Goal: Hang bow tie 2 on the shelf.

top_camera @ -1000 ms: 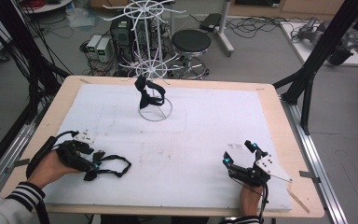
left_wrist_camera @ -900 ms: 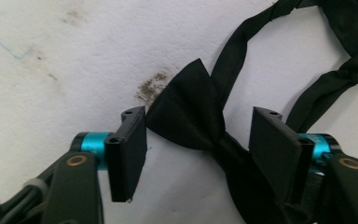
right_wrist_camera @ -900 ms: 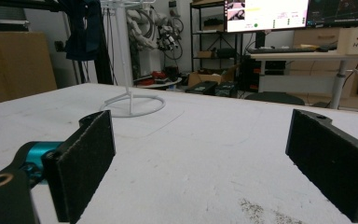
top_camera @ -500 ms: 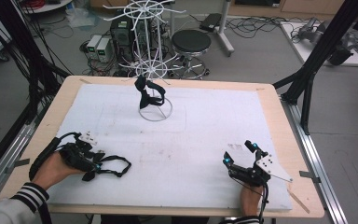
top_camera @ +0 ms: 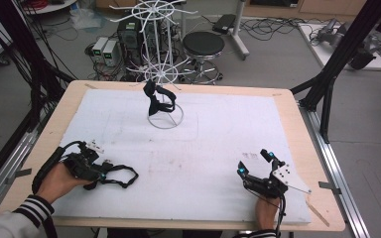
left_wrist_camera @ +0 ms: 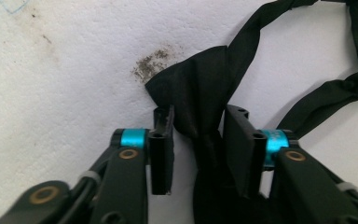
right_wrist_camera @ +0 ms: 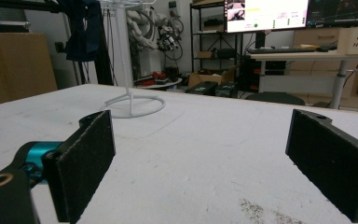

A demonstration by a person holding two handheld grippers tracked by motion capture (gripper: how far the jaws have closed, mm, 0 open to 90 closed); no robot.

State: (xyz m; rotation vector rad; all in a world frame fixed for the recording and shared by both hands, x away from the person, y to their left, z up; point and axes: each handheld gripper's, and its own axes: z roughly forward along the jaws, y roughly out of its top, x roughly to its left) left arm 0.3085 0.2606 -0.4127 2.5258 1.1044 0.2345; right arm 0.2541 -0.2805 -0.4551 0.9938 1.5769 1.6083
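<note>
L gripper (left_wrist_camera: 193,140) has just been closing its jaws, now clenched on black fabric strap (left_wrist_camera: 200,98) btwn pads; strap's loop trails ahead of it. R gripper (right_wrist_camera: 200,158) released, jaws wide, w/ white wire stand (right_wrist_camera: 131,100) well ahead.

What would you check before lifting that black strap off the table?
1. Strap between the left gripper pads: ok; its jaws have just been closing.
2. Pads pressing it firmly on both sides: cannot tell.
3. Strap's loose loop free on the table: ok.
4. Right gripper open, nothing between its pads: ok.
5. Rack has free hooks: ok; one other strap hangs there.
</note>
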